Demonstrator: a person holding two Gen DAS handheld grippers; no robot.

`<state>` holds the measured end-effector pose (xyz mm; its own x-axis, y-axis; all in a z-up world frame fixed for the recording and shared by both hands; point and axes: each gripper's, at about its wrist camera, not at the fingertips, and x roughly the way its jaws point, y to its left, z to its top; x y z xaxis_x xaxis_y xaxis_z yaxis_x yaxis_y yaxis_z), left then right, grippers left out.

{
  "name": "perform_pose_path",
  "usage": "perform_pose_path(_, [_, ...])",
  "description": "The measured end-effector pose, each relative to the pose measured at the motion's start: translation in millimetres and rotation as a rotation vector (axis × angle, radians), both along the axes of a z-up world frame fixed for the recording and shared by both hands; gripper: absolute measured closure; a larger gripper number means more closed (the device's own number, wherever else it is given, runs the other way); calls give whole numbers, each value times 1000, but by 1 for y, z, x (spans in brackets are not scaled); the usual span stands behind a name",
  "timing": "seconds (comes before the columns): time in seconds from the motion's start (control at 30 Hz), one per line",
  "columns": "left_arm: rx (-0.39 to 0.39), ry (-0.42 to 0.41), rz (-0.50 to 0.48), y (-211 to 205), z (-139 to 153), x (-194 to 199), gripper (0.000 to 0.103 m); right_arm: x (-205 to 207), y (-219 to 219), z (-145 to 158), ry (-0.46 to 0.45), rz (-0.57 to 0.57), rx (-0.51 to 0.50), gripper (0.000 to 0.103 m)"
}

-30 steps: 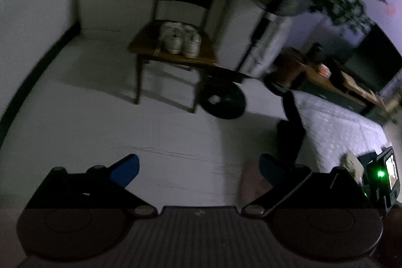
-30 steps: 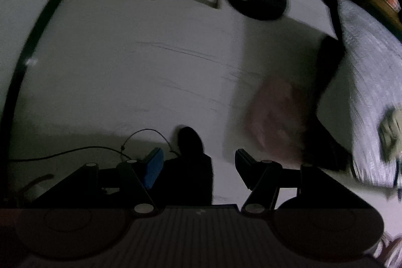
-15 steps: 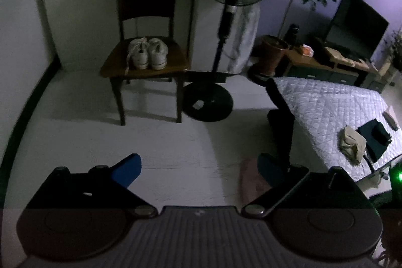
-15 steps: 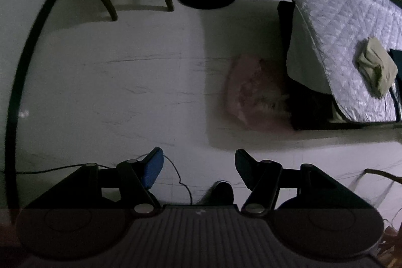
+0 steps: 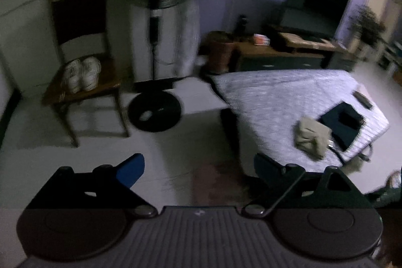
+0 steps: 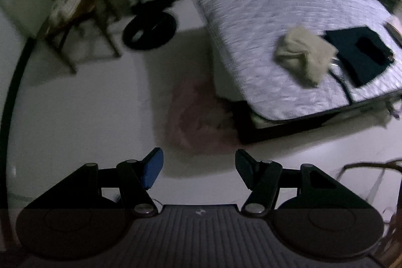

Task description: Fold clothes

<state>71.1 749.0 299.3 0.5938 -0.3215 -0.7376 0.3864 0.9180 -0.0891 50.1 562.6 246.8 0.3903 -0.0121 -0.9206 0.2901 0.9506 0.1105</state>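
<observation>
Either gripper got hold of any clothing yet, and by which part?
Nothing is held. The left gripper and right gripper both have jaws open and empty; the beige garment lies on the bed, untouched.

No text, label, brand, number or sign can be read in either view. The room is dim and both views are blurred. A small pale mark sits on the ribbed body of the left gripper (image 5: pixel 198 168) and of the right gripper (image 6: pixel 198 166), at the middle of its near edge, but it is too small to make out. A box (image 5: pixel 261 39) on the low cabinet (image 5: pixel 279 59) beyond the far edge of the bed (image 5: pixel 284 92) shows coloured print that stays unreadable.
</observation>
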Motion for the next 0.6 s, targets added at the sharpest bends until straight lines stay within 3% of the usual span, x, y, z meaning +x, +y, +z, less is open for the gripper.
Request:
perform_pose_path(0.37, [10, -44, -266, -87, -5, 18, 11, -69, -120, 68, -143, -422, -52, 31])
perform_pose_path(0.6, [41, -42, -398, -146, -13, 27, 9, -89, -183, 63, -150, -613, -35, 29])
